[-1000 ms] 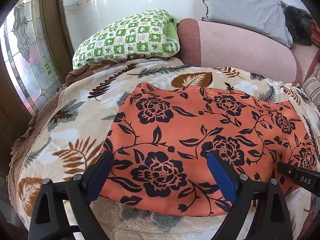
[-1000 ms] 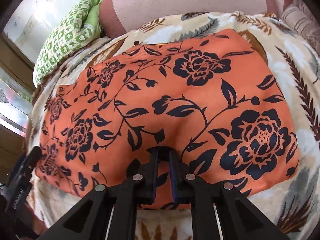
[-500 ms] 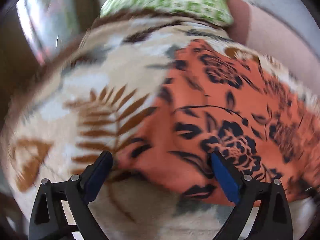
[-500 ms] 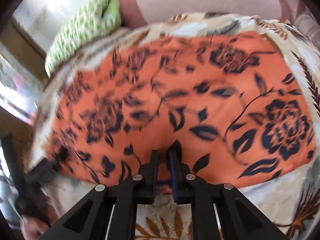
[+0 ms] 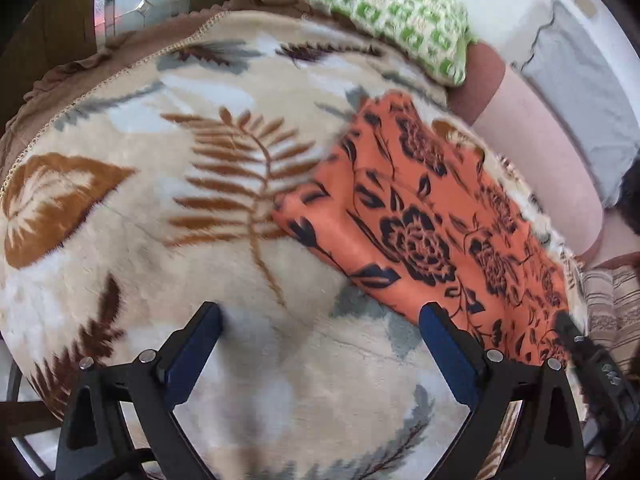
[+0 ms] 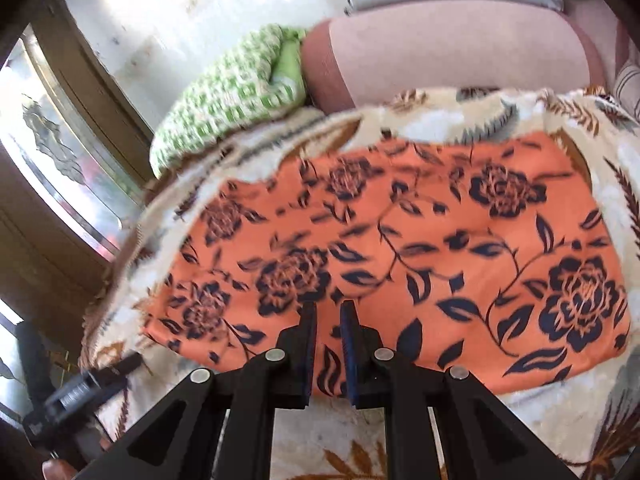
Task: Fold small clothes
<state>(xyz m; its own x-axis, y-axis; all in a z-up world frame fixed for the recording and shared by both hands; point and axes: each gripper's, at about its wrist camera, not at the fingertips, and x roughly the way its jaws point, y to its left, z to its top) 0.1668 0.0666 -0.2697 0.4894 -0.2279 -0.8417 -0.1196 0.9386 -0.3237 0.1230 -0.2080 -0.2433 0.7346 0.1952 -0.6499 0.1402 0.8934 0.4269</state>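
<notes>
Swung toward nine o'clock off orange garment [image 5: 432,216]: left gripper [image 5: 320,320] spread empty, hunting corner; right gripper [image 6: 328,316] nearly pressed together, empty.

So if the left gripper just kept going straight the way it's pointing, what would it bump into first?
Most likely the leaf-print blanket. The left gripper stands open and angles down at bare blanket; the orange floral garment lies off toward its right finger, probably just outside the line, though the fisheye makes depth hard to judge.

Left gripper [image 5: 320,316] spread wide; right gripper [image 6: 328,312] nearly closed — seemingly holding nothing.
</notes>
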